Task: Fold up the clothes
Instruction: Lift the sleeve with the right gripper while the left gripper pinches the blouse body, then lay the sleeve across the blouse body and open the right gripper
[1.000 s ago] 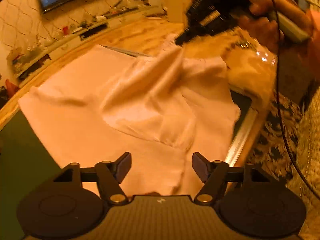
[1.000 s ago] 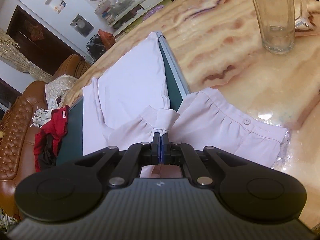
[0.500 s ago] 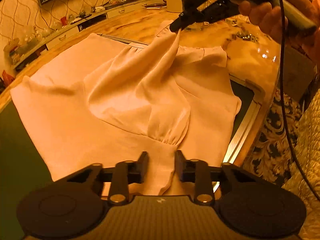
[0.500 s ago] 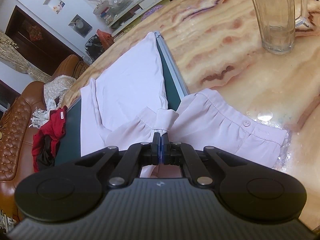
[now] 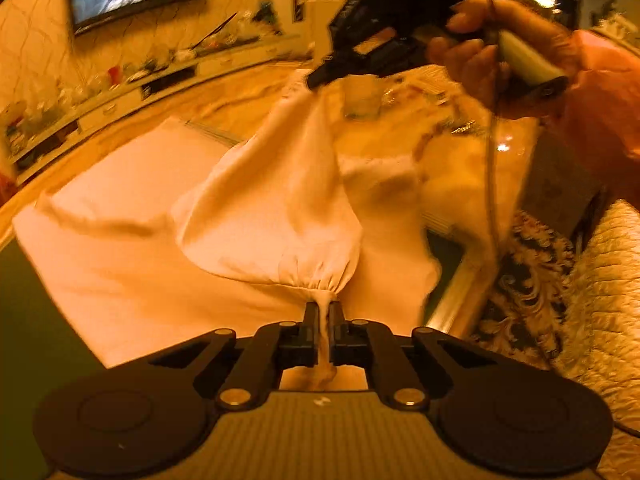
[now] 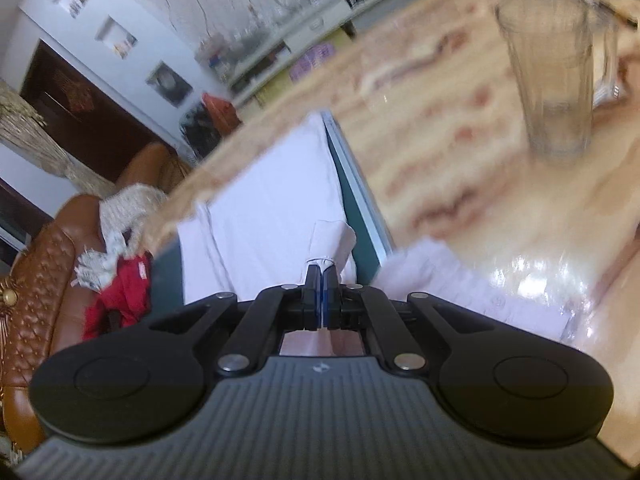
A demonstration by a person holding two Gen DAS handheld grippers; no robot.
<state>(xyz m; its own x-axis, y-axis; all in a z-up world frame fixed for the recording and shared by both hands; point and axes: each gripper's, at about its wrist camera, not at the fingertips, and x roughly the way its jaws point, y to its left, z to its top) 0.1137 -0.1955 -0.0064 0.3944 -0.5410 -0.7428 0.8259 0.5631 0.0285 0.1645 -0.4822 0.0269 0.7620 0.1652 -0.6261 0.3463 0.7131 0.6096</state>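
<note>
Your left gripper (image 5: 323, 330) and right gripper (image 6: 321, 300) each pinch the pale garment (image 5: 264, 208), lifting one panel. Mid-fold, likely; carry it across evenly, clear of the glass mug (image 6: 552, 80).

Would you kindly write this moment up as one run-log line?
step: lifting sleeve to fold | left gripper: shut on sleeve cuff | right gripper: shut on sleeve's other end | blouse body: flat on board

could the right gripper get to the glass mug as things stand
Probably not yet. The right gripper is shut on the pale garment, so it would have to let go first. Otherwise the marble tabletop between it and the glass mug looks bare.
</note>
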